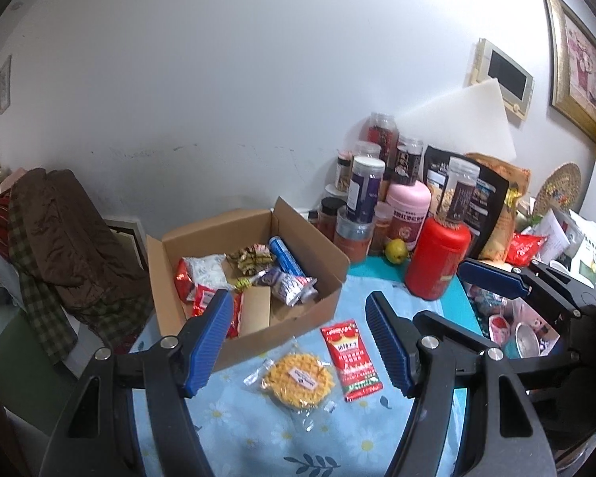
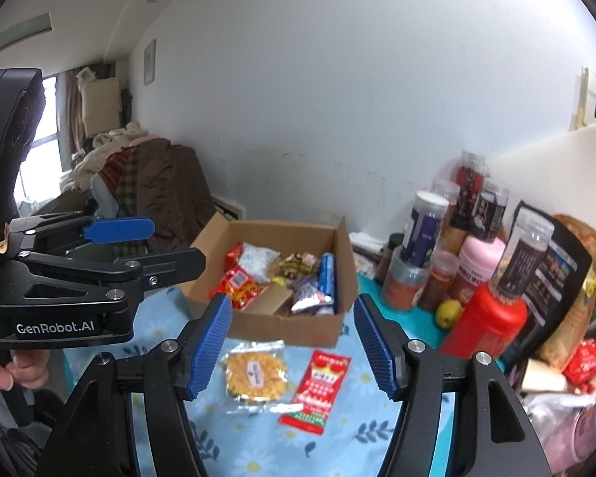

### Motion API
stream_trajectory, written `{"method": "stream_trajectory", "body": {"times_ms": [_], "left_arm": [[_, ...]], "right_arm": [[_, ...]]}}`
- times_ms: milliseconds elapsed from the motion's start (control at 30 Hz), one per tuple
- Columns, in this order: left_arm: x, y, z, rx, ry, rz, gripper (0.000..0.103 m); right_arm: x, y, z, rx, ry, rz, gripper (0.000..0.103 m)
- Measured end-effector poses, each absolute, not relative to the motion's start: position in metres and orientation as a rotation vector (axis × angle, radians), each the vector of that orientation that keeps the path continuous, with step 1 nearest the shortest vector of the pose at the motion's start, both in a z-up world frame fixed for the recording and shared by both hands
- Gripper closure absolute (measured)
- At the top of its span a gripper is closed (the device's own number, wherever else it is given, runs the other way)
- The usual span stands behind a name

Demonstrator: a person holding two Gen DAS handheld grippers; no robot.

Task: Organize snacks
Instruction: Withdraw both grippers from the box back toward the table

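Observation:
An open cardboard box (image 1: 318, 234) holds several snack packets on the flowered blue tablecloth. In front of it lie a round yellow cracker packet (image 1: 298, 381) and a red sachet (image 1: 349, 357), side by side and apart from the box. My left gripper (image 1: 300, 342) hangs open above these two, with nothing between its blue pads. In the right wrist view, my right gripper (image 2: 294, 346) is open too and empty, over the same cracker packet (image 2: 256, 371) and red sachet (image 2: 316, 387). The box (image 2: 290, 328) is just beyond them.
Jars, a red bottle (image 1: 437, 258), a pink bottle (image 1: 409, 206), a green fruit (image 1: 395, 250) and dark bags crowd the table's back right. Cups and packets fill the far right. A chair draped with a brown jacket (image 1: 59, 238) stands left of the table. A hand (image 2: 4, 369) grips the left gripper's handle.

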State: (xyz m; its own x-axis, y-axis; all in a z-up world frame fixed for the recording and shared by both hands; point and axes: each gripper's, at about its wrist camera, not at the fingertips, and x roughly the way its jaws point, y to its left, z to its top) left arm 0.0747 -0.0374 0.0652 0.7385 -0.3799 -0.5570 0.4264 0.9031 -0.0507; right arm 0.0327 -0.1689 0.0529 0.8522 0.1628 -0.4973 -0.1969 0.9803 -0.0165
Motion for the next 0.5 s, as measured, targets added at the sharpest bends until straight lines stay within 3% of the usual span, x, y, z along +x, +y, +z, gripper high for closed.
{"method": "stream_trajectory", "body": {"times_ms": [500], "left_arm": [[0.082,-0.038,-0.001,0.082,0.72,-0.473,0.034]], "right_arm": [[0.033,-0.173,-0.013,-0.034,0.655,0.167,0.039]]}}
